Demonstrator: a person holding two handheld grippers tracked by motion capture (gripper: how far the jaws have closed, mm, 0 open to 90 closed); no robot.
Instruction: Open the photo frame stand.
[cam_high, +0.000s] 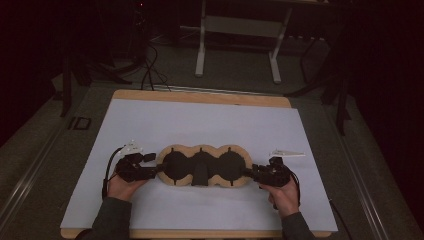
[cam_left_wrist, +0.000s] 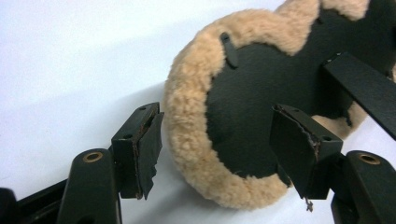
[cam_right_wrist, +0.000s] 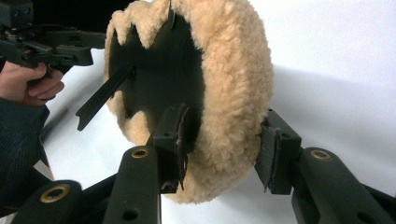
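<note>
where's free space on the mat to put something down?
Far half of the white mat, between the wooden table edge and the fleece-rimmed pad, is bare. The strip nearest the person, between the forearms, is free too. Crowded: the middle row, where the left gripper, pad and right gripper line up, with small white pieces beside them.

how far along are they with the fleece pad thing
Done: the fleece-edged pad lies spread flat on the white sheet. In hand: the right gripper grips its fleece rim, while the left gripper is open around the other end, fingers clear of it. Left: any folding or lifting.
</note>
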